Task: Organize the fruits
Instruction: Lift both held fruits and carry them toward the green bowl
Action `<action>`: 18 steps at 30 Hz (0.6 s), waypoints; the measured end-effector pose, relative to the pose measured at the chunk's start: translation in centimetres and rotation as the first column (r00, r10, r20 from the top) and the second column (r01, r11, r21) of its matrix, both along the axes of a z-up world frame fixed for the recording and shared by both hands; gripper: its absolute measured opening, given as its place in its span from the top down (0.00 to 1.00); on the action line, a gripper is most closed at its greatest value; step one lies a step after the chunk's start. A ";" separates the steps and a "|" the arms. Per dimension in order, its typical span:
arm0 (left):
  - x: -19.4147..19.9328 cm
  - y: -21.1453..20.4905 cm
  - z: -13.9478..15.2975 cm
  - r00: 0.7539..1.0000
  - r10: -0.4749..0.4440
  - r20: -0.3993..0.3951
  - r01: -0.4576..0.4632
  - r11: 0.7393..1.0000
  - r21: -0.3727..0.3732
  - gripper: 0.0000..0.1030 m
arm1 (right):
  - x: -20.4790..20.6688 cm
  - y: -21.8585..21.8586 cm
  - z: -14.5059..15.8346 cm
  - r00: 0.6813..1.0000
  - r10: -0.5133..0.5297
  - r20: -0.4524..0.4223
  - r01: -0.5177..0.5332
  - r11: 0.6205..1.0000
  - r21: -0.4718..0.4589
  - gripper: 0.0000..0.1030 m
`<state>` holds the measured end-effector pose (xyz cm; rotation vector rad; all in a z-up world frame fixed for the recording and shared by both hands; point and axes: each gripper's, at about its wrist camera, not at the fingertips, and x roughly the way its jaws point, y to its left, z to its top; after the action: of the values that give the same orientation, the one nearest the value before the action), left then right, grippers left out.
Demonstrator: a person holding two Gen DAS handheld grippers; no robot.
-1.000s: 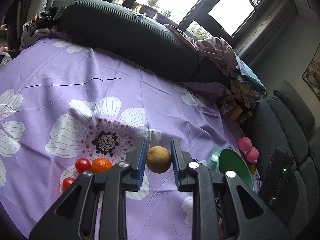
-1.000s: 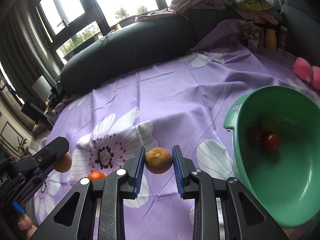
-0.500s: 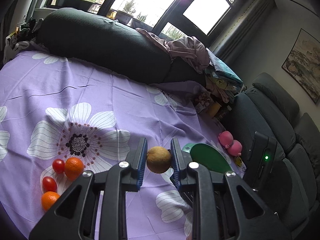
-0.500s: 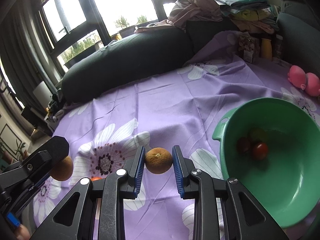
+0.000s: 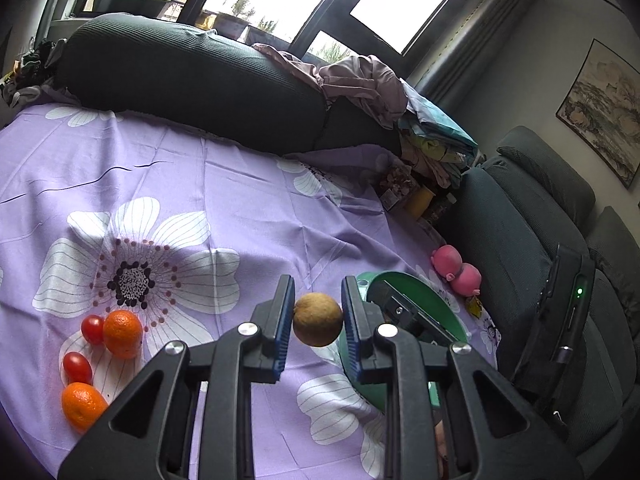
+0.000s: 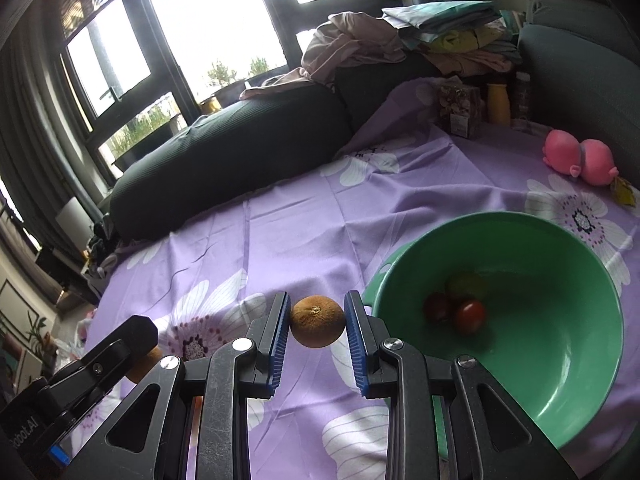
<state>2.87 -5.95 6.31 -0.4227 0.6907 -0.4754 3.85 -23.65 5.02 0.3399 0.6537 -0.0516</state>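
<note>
Grippers each pinching brownish fruit, green bowl (image 6: 568, 400) nearby

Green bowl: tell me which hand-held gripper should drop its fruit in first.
Right. The right hand-held gripper, shut on a brownish orange, sits beside the green bowl rim. The left hand-held gripper, with its own brownish fruit, is farther off, behind the right.

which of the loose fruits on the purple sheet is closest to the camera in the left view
The orange at the bottom-left edge. The second orange and the two cherry tomatoes all lie farther up the purple sheet.
</note>
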 end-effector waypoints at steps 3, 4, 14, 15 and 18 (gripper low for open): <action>0.0 -1.4 -0.1 0.999 -0.038 0.000 0.038 0.999 0.008 0.77 | -0.4 -0.9 0.3 1.000 -0.022 0.011 0.022 1.000 0.014 0.73; -0.1 -1.8 -0.1 0.999 -0.051 0.001 0.051 0.999 0.011 0.77 | -0.6 -1.2 0.5 0.999 -0.031 0.015 0.031 0.999 0.016 0.73; 1.2 -6.2 -1.1 0.975 -0.220 -0.032 0.218 0.975 -0.039 0.77 | -2.5 -5.0 1.6 0.985 -0.169 0.025 0.168 0.986 0.020 0.72; 1.3 -6.7 -1.2 0.972 -0.234 -0.031 0.233 0.972 -0.039 0.77 | -2.7 -5.5 1.7 0.982 -0.187 0.023 0.187 0.982 0.017 0.72; 1.4 -8.4 -1.7 0.961 -0.271 -0.050 0.270 0.963 -0.024 0.77 | -3.2 -7.0 1.6 0.972 -0.235 0.011 0.234 0.972 0.027 0.72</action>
<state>4.31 -14.36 4.63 -0.3596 0.8008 -0.7309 0.68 -30.65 6.61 0.4413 0.5984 -0.2667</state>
